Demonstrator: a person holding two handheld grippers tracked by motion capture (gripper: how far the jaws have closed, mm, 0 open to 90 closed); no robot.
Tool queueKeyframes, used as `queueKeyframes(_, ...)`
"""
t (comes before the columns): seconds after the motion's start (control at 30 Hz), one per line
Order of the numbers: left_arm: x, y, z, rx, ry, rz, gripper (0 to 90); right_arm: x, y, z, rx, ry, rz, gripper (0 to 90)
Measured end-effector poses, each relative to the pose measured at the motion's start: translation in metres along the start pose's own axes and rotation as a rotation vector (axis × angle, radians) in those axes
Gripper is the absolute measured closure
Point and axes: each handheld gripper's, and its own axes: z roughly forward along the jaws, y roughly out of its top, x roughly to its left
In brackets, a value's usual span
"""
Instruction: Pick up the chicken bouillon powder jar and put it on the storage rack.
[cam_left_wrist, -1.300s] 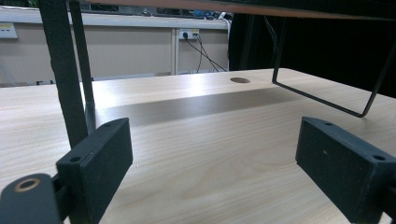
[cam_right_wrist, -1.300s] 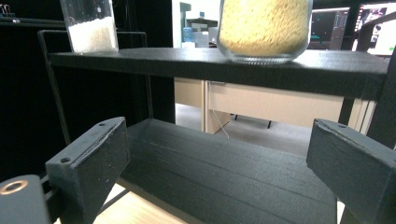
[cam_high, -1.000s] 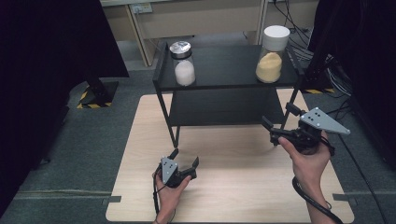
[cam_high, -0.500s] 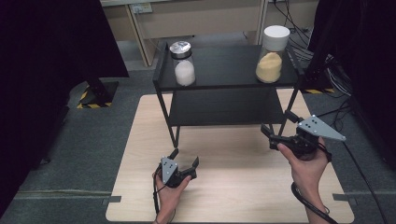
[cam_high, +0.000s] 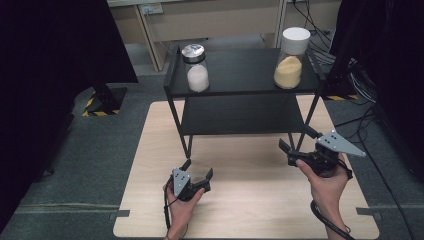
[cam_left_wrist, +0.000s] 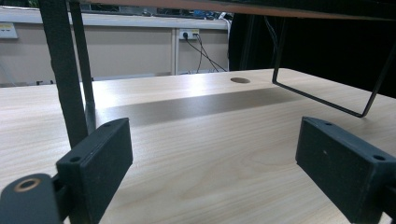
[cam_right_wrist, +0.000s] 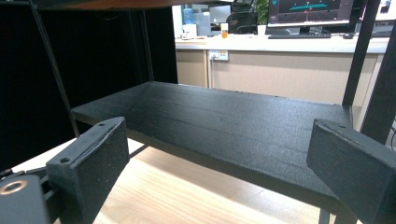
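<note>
The right gripper (cam_high: 296, 142) has slid down and back toward the person since a second ago, and the left gripper (cam_high: 198, 170) has stayed put. The left gripper sits low over the wooden table (cam_high: 250, 200), near the front left leg of the black shelf (cam_high: 250, 75). Its jaws are spread wide with nothing in them. The right gripper's jaws are also spread wide and empty, by the shelf's front right leg, facing the lower board. On top stand a jar of white powder (cam_high: 197, 68) and, well apart, a jar of yellow powder (cam_high: 290, 58).
</note>
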Motion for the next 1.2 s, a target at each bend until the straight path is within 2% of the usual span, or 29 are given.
queueKeyframes(0.9,0.0,0.0,0.0,0.0,0.001,0.002,10.2,-0.005,-0.02,-0.003,0.01,0.003,0.026,6.0)
queueKeyframes(1.2,0.0,0.0,0.0,0.001,0.001,0.001,10.2,-0.007,-0.029,-0.002,0.031,0.004,0.039,6.0)
